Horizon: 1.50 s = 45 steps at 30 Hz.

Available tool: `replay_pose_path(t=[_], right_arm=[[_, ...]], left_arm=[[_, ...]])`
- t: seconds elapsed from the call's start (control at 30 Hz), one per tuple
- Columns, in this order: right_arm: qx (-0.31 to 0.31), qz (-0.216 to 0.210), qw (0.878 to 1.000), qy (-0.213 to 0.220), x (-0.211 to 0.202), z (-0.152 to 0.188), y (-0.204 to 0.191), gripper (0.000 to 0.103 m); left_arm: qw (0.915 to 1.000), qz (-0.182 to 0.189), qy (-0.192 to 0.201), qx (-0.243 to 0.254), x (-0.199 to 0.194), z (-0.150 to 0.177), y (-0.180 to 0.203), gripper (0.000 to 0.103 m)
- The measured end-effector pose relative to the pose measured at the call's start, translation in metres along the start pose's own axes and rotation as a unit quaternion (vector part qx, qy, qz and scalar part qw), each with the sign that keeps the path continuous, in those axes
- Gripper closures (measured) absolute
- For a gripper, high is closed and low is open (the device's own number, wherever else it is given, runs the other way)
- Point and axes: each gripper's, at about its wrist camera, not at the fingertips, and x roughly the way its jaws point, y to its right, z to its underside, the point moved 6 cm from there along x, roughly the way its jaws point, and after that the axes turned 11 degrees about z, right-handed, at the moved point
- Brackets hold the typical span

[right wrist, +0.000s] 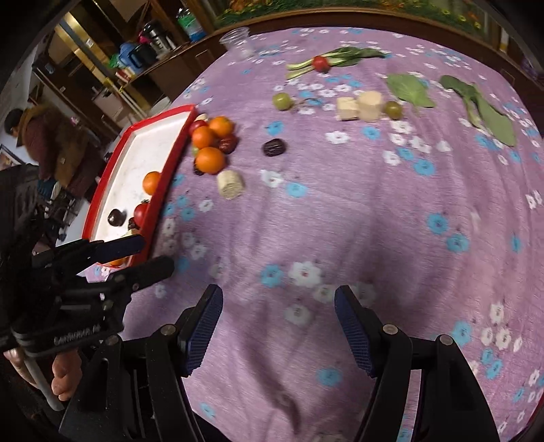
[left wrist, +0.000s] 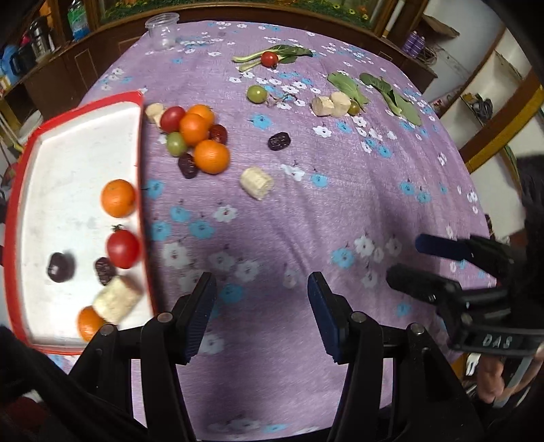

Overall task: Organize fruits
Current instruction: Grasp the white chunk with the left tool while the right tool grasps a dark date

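A red-rimmed white tray (left wrist: 68, 163) lies at the left on the purple floral cloth. It holds an orange (left wrist: 118, 198), a red tomato (left wrist: 123, 248), dark dates, a banana piece (left wrist: 117, 299) and another orange. A cluster of oranges (left wrist: 211, 156), tomatoes and dates sits just right of the tray, with a banana piece (left wrist: 256, 183) and a date (left wrist: 278, 141) nearby. My left gripper (left wrist: 261, 312) is open and empty over bare cloth beside the tray. My right gripper (right wrist: 278, 326) is open and empty, and also shows in the left wrist view (left wrist: 413, 261).
Further back lie two banana pieces (left wrist: 331, 103), green tomatoes (left wrist: 256, 94), leafy greens (left wrist: 391, 97), a red tomato on greens (left wrist: 269, 58) and a clear plastic cup (left wrist: 162, 30). Wooden cabinets ring the table. A person stands at the far left (right wrist: 34, 136).
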Motion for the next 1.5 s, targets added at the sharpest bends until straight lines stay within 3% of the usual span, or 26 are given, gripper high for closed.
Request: replay_pose_path(t=[0.6, 0.77, 0.9, 1.1, 1.2, 1.33, 1.43, 1.5], right_arm=[[0.033, -0.011, 0.999, 0.001, 0.014, -0.014, 0.037, 0.033], [0.045, -0.018, 0.999, 0.005, 0.02, -0.022, 0.04, 0.033], [0.057, -0.011, 0.998, 0.012, 0.026, -0.029, 0.043, 0.033], [0.046, -0.007, 0.999, -0.004, 0.038, -0.044, 0.039, 0.033], [0.036, -0.004, 0.999, -0.003, 0.041, -0.056, 0.033, 0.033], [0.027, -0.004, 1.0, 0.004, 0.046, -0.074, 0.025, 0.034], [0.02, -0.004, 1.0, 0.008, 0.052, -0.086, 0.017, 0.034], [0.014, -0.007, 1.0, 0.009, 0.058, -0.095, 0.011, 0.036]], left_arm=[[0.9997, -0.007, -0.022, -0.011, 0.033, -0.028, -0.003, 0.049], [0.9992, 0.005, 0.007, -0.039, 0.035, -0.047, -0.01, 0.049], [0.9982, -0.009, 0.032, -0.051, 0.042, -0.062, -0.016, 0.05], [0.998, -0.013, 0.016, -0.059, 0.061, -0.077, -0.022, 0.056], [0.998, -0.021, 0.005, -0.059, 0.07, -0.08, -0.027, 0.065], [0.9978, 0.009, 0.009, -0.065, 0.072, -0.078, -0.03, 0.075], [0.9986, -0.009, 0.021, -0.047, 0.069, -0.075, -0.03, 0.075], [0.9987, 0.002, 0.023, -0.046, 0.066, -0.07, -0.031, 0.075]])
